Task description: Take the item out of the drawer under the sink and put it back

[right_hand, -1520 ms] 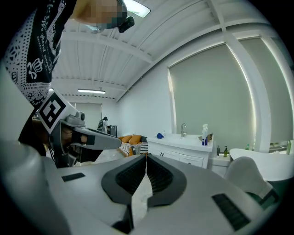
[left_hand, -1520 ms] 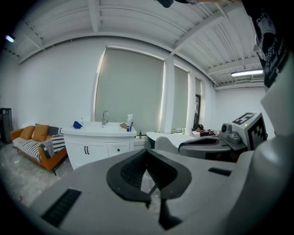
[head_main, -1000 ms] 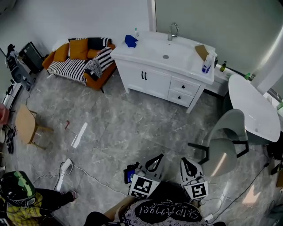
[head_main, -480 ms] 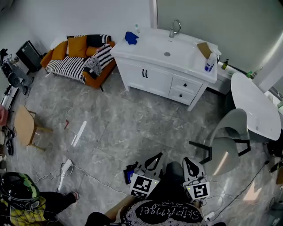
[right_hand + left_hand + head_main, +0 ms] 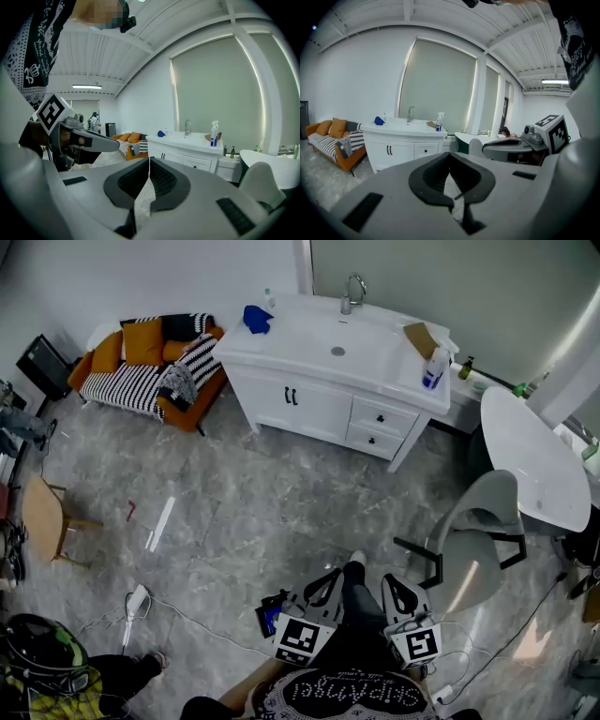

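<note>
Your left tongs (image 5: 324, 587) and right tongs (image 5: 404, 594) are both clenched on nothing. The item is out of sight, presumably behind the two shut black-knobbed drawers (image 5: 376, 427) of the white sink cabinet (image 5: 291, 404), well ahead and nearer your right tongs. Its long side runs across your path. Since a second ago your leg (image 5: 352, 585) has stepped forward between the tongs.

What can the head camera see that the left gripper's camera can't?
Only the head view shows the small wooden table and the white power strip on the floor. Only the left gripper view shows the beamed ceiling and its strip light. Both show the white sink cabinet, the orange sofa, the spray bottle and the blue cloth.
</note>
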A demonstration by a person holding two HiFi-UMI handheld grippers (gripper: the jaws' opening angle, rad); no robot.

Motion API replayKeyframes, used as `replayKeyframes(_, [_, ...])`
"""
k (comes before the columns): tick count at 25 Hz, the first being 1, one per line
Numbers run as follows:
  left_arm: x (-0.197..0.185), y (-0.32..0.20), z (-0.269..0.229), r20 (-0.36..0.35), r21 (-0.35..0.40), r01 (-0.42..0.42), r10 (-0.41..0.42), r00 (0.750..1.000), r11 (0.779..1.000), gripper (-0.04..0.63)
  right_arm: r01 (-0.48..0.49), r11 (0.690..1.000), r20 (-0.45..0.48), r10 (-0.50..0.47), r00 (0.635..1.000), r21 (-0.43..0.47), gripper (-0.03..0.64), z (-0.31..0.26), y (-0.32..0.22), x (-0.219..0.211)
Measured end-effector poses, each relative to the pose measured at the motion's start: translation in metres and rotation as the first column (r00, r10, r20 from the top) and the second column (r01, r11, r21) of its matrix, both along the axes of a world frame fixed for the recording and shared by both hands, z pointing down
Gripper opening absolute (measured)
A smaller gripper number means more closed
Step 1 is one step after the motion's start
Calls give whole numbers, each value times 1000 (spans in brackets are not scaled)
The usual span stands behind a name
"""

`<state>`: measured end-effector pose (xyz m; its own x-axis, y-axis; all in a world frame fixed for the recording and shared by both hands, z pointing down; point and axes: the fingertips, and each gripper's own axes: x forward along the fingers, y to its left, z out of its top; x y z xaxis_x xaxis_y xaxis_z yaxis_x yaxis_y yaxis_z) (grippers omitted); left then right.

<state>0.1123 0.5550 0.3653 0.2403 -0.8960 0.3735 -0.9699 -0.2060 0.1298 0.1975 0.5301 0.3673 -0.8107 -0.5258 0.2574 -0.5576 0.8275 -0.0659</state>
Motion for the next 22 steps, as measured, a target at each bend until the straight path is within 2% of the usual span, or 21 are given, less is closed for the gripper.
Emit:
replayKeyframes(6, [-8, -29, 5, 12, 9, 43, -43, 999, 999, 5, 45, 999, 21, -45, 999, 4, 18, 6, -30, -14])
replayKeyframes(17, [-17, -125, -2, 26, 18, 17, -18, 1000, 1000, 5, 30, 1000, 19, -30, 999, 3, 20, 5, -128, -19])
replayKeyframes(22, [-3, -176, 3, 17, -2, 1, -1, 1000, 1000, 5, 12, 1000, 10, -12, 1000, 4, 18, 6, -179, -3])
